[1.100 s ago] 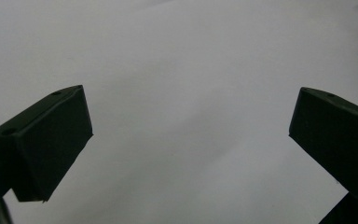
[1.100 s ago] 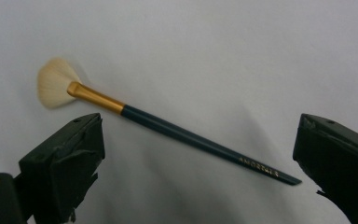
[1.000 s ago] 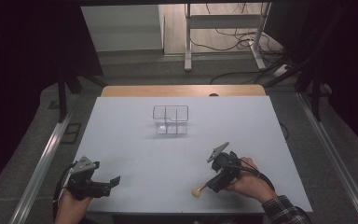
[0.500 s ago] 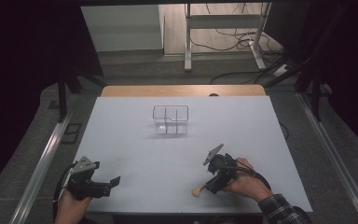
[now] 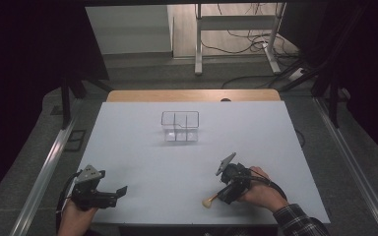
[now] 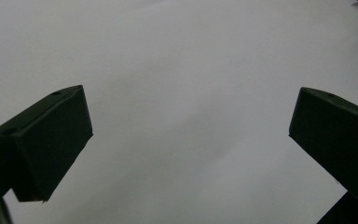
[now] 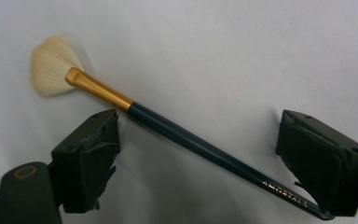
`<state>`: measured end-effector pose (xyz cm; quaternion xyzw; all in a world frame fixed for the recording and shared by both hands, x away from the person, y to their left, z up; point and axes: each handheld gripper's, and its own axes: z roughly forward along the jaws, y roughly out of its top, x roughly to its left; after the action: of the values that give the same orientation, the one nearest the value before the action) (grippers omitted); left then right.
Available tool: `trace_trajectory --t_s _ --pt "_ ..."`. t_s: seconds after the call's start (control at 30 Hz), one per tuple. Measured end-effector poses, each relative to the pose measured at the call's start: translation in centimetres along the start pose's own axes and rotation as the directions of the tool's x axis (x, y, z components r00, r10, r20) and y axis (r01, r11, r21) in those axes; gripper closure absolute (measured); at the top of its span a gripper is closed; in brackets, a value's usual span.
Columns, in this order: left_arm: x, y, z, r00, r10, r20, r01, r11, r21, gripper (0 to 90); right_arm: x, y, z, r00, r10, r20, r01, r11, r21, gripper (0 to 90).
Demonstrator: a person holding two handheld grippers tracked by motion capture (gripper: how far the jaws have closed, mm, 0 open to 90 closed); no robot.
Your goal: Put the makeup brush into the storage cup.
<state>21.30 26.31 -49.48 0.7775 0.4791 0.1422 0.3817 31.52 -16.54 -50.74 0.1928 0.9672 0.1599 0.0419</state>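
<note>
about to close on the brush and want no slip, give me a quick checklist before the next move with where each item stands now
1. Makeup brush between the jaws of the right hand-held gripper: ok, the handle crosses the gap slantwise.
2. Pads pressing on the handle: not ok, the jaws have just been closing but stand apart from it, one near the gold ferrule.
3. Brush flat on the white table: ok.
4. Bristles outside the jaws: ok.
5. Clear divided box upright and unblocked: ok; whether it holds anything, cannot tell.
6. Left hand-held gripper out of the way: ok, open over bare table.
</note>
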Motion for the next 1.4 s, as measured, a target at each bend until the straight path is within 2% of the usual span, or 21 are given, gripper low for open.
trace_trajectory --t_s 0.03,0.2,0.33,0.43,0.47,0.6,0.73,0.97,1.0,1.13,1.4 --pt "0.0 0.0 0.0 1.0000 0.000 0.000 0.000 1.0000 0.000 0.0 0.0 0.0 0.0 0.9998 -0.018 0.001 0.018 1.000 0.000 15.6" --pt "0.0 0.0 0.0 1.0000 0.001 0.000 -0.001 1.0000 0.002 0.0 0.2 0.1 -0.2 0.9992 -0.040 -0.003 0.040 0.999 0.004 25.4" --pt "-0.1 0.0 0.1 1.0000 0.003 0.000 -0.003 1.0000 0.003 0.0 0.5 0.3 -0.6 0.9991 -0.039 -0.013 0.040 0.999 0.023 48.8" --pt "-0.1 0.0 0.1 1.0000 0.004 0.000 -0.004 1.0000 0.003 0.0 0.9 0.5 -0.8 0.9973 -0.070 -0.022 0.071 0.997 0.042 77.4" --pt "-0.1 0.0 0.0 1.0000 0.004 0.001 -0.004 1.0000 0.002 0.0 0.9 0.5 -0.9 0.9965 -0.078 -0.031 0.080 0.996 0.051 83.5" --pt "0.0 0.0 0.0 1.0000 0.004 0.002 -0.004 1.0000 -0.001 0.0 1.0 0.7 -0.9 0.9982 -0.050 -0.034 0.052 0.996 0.066 83.8" --pt "-0.1 0.0 0.1 0.9999 0.010 -0.001 -0.010 0.9999 -0.003 0.0 0.7 0.5 -0.9 0.9985 -0.021 -0.051 0.024 0.998 0.050 83.7" --pt "-0.1 0.0 0.1 0.9998 0.020 -0.004 -0.020 0.9998 -0.008 0.0 0.7 0.5 -0.9 0.9986 0.020 -0.048 -0.018 0.999 0.042 83.7" --pt "-0.1 0.0 0.1 0.9998 0.018 -0.005 -0.018 0.9998 -0.010 0.0 0.6 0.4 -0.9 0.9989 0.011 -0.047 -0.009 0.999 0.044 83.7" --pt "-0.1 -0.1 0.1 0.9998 0.019 -0.005 -0.019 0.9997 -0.011 0.0 0.5 0.4 -1.0 0.9978 0.028 -0.060 -0.026 0.999 0.034 83.7" --pt "0.0 -0.1 0.0 0.9995 0.031 0.001 -0.031 0.9993 -0.022 0.0 0.1 0.1 -1.4 0.9986 0.035 -0.039 -0.034 0.999 0.009 83.7"
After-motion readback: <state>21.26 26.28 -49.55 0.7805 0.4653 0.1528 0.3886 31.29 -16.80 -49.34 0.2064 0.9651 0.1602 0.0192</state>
